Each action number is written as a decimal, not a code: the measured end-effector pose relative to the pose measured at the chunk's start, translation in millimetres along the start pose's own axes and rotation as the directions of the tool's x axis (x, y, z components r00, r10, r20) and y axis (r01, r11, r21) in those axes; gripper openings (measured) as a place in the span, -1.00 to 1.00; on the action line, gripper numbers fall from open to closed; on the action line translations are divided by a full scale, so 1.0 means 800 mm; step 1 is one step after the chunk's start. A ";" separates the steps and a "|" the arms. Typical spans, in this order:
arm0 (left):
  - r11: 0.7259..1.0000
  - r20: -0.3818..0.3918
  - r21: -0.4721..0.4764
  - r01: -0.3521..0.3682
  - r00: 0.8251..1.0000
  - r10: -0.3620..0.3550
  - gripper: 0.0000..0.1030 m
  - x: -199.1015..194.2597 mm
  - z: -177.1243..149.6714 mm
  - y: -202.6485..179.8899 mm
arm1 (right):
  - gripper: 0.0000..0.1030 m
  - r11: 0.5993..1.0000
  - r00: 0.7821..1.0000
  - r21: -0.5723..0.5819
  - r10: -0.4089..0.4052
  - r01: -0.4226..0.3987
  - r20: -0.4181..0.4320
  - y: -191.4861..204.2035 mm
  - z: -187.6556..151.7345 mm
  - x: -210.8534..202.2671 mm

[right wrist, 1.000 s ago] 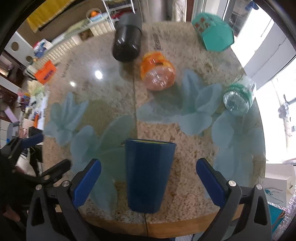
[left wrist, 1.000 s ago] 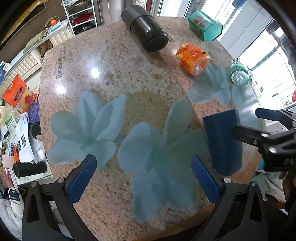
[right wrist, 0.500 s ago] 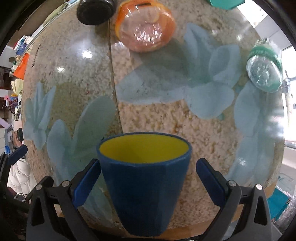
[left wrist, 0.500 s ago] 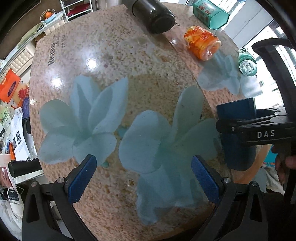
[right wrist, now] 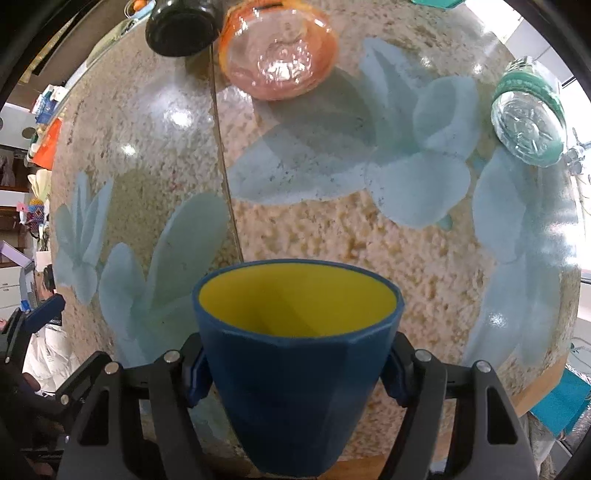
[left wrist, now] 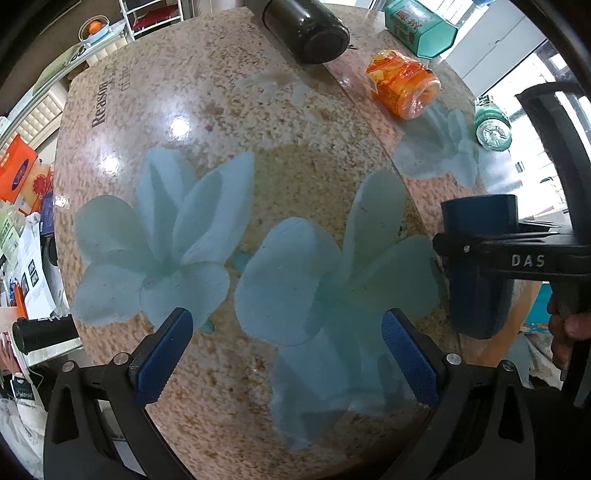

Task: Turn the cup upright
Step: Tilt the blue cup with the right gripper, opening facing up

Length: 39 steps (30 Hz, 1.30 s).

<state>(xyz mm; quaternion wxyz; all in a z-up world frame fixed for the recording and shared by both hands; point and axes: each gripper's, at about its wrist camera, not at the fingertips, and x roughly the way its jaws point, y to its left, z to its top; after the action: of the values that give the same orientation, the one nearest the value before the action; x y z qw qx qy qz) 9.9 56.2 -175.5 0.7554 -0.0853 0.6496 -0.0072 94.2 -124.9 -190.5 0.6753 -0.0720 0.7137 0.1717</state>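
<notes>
The blue cup (right wrist: 295, 365) sits clamped in the right gripper (right wrist: 295, 373), whose 2 blue pads (right wrist: 195, 380) are drawn in tight against the cup's faceted sides, one on each flank. Its mouth faces up and slightly away from the camera behind it, so the yellow inside shows plainly, and its narrower base points down toward the near edge of the table (right wrist: 332, 229). From the left gripper's camera the same cup (left wrist: 476, 266) appears off to the right, upright, with the black arm of the right gripper (left wrist: 517, 258) crossing its middle; whether the base rests on the tabletop or hangs just above it I cannot tell. The left gripper (left wrist: 288, 358) is spread wide, its 2 blue pads (left wrist: 164, 354) well apart with nothing between them, above a pale blue flower printed on the speckled table (left wrist: 221, 110). Beyond the cup, toward the far side of the table, an orange jar (right wrist: 279, 48) lies on its side, its clear bottom facing the cup. Just left of that jar is a black cylinder (right wrist: 181, 29), also on its side. Far right of the cup, near the table's edge, a clear bottle with a green label (right wrist: 528, 114) lies tipped over. A teal box (left wrist: 421, 27) sits farthest from the cup, behind the orange jar (left wrist: 404, 88).
</notes>
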 end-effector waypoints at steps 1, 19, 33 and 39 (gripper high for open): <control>1.000 0.002 0.001 0.000 1.000 0.000 1.00 -0.001 0.001 -0.001 | 0.37 1.000 1.000 -0.002 0.005 -0.005 0.011 0.000 0.001 -0.005; 1.000 0.067 0.011 0.021 0.997 -0.022 1.00 -0.018 0.040 -0.014 | 0.36 0.983 0.878 -0.171 0.020 0.071 0.478 0.000 -0.012 -0.102; 0.998 0.058 0.037 0.045 0.997 -0.047 1.00 0.005 0.039 -0.046 | 0.37 0.976 0.820 -0.185 0.010 0.117 0.572 -0.007 -0.033 -0.068; 0.999 0.055 0.030 0.039 0.998 -0.041 1.00 0.015 0.036 -0.050 | 0.37 0.970 0.796 -0.201 0.013 0.137 0.605 -0.002 -0.039 -0.068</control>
<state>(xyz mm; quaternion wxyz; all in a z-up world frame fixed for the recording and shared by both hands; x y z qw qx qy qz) 44.0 18.5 -177.4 0.7739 -0.0876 0.6265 -0.0295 69.6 -143.9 -135.6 0.8587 -0.1165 0.4339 0.2465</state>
